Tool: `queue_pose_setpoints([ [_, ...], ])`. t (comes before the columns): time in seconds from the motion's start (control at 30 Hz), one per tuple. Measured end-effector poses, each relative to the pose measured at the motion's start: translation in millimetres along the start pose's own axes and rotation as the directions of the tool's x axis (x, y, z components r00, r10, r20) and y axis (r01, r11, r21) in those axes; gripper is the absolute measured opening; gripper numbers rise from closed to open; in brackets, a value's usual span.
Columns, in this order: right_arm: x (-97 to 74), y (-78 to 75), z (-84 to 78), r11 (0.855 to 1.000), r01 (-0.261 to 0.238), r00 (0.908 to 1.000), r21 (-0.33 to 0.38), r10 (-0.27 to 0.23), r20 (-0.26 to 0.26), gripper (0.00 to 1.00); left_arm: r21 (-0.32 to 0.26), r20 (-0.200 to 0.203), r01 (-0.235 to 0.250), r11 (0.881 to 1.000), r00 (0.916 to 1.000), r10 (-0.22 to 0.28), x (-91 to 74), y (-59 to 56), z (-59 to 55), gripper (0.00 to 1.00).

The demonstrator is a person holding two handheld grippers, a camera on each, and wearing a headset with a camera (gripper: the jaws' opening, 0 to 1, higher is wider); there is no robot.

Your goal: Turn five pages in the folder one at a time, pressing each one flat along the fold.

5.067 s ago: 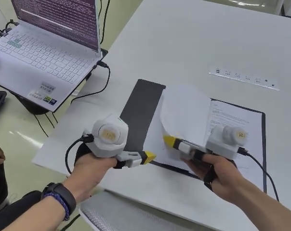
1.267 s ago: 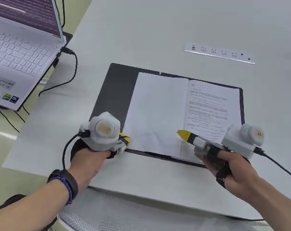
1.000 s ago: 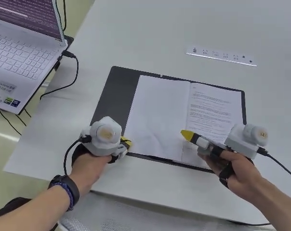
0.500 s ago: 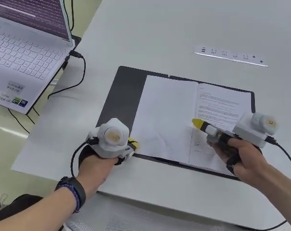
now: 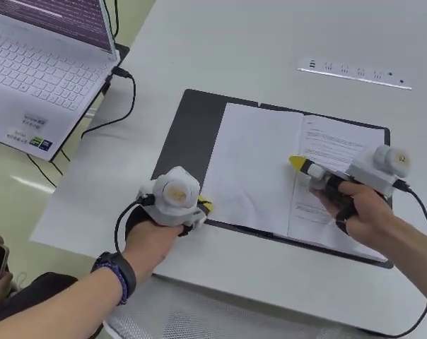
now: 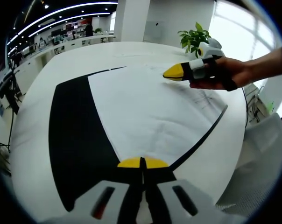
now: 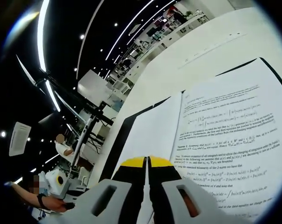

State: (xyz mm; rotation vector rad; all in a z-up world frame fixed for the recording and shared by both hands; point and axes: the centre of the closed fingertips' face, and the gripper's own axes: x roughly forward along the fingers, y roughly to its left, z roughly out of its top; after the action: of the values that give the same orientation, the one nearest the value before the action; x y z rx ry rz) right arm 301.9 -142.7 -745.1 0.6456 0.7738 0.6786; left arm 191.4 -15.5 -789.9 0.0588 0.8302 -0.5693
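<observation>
Folder (image 5: pixel 189 134), matte black, smooth white pages (image 5: pixel 252 162) flat, left tongs (image 6: pixel 142 162), right tongs (image 7: pixel 147 162) both closed, empty.

Noting the laptop (image 5: pixel 44 70) running off the top and left edges in the head view. Finding the print on the folder's (image 5: pixel 189 134) right page (image 5: pixel 344 145) too small for reading there, with the right hand (image 5: pixel 362 208) covering that page's lower part.

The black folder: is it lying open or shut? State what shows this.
Open. The folder lies spread flat, a blank page left of the fold and a printed page right of it.
</observation>
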Motion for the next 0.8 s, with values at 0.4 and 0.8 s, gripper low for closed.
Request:
queue_pose_setpoints([
  [0.4, -0.3, -1.5, 3.8, 1.0, 0.025, 0.9997, 0.014, -0.025, 0.005, 0.0, -0.009, -0.001, 0.007, 1.0, 1.0, -0.007, 1.4, 0.0, 0.2, 0.0],
  [0.8, 6.8, -10.9, 12.1, 0.999, 0.033, 0.9994, 0.03, -0.033, 0.012, 0.0, -0.012, 0.002, 0.008, 1.0, 1.0, -0.008, 1.5, -0.8, 0.7, 0.0],
])
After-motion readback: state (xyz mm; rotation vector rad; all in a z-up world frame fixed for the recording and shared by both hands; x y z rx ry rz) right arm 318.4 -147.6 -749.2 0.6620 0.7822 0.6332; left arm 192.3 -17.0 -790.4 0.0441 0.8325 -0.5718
